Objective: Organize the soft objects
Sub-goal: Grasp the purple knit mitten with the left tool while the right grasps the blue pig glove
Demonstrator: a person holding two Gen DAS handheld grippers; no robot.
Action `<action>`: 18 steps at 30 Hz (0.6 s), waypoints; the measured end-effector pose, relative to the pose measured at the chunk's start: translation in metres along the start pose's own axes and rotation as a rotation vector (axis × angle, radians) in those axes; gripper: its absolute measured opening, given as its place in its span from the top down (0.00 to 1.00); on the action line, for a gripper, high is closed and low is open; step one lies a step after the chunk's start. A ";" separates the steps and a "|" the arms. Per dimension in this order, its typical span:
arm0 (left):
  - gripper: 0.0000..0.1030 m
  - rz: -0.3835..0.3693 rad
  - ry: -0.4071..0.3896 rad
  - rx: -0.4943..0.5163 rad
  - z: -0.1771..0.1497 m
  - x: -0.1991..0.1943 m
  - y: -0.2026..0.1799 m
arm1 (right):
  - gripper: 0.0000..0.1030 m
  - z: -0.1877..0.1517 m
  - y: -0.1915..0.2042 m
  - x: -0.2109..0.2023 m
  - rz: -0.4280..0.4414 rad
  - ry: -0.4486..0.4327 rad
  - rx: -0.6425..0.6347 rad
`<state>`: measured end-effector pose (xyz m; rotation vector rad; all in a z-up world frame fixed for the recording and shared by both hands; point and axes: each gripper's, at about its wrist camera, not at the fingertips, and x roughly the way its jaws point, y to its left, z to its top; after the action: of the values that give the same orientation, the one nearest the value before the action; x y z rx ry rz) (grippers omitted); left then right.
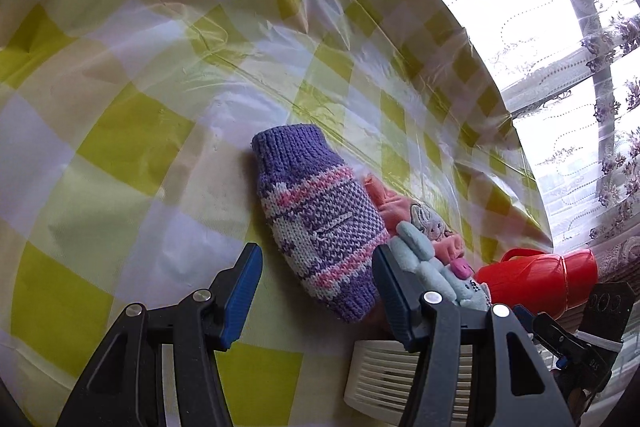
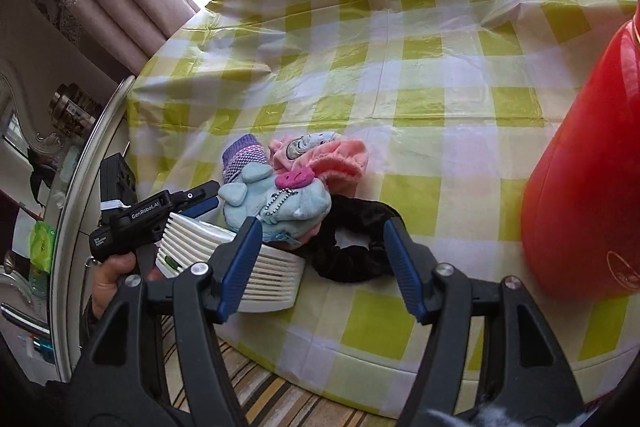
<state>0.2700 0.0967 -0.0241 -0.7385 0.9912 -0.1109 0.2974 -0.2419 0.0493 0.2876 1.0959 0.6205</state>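
My soft things lie heaped near the front edge of the surface point(image 2: 440, 75), which wears a slick yellow-checked plastic cover: a purple knitted mitten point(image 1: 320, 215), a pale blue plush toy point(image 2: 276, 207) with a bead chain and a pink patch, a pink fleecy piece point(image 2: 344, 159) behind it, and a black velvet scrunchie point(image 2: 352, 247) at the near side, touching the plush. Part of the heap rests against a white slatted box point(image 2: 264, 275), and a red jug point(image 2: 580, 167) stands well apart to the right. My left claw point(image 1: 318, 295) is released, nothing between its blue pads, with the mitten's lower end lying in the gap ahead and the plush just beside its right finger. My right claw point(image 2: 324, 263) is also released and empty, with the scrunchie and the edge of the plush lying beyond its gap. I judge everything here light, limp and compressible, so a pinch will squash rather than slip, but the pieces may drag one another along, and the cover may let them slide. I would take the mitten across its ribbed cuff, where the knit is thickest, the scrunchie through one side of its ring, and the plush by its body, not by the loose chain.
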 end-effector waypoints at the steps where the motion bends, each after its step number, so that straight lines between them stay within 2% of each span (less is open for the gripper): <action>1: 0.43 -0.006 0.003 -0.003 0.000 0.001 0.000 | 0.32 0.004 -0.001 0.007 0.025 0.025 0.030; 6: 0.44 -0.032 0.017 -0.026 0.003 0.008 0.000 | 0.32 0.015 -0.010 0.040 0.121 0.131 0.190; 11: 0.44 -0.072 0.033 -0.071 0.004 0.015 0.007 | 0.32 0.021 -0.012 0.061 0.167 0.205 0.259; 18: 0.44 -0.098 0.044 -0.082 0.006 0.021 0.005 | 0.29 0.032 -0.006 0.076 0.143 0.239 0.265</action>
<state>0.2856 0.0952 -0.0407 -0.8630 1.0059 -0.1733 0.3520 -0.1989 0.0043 0.5347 1.3994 0.6482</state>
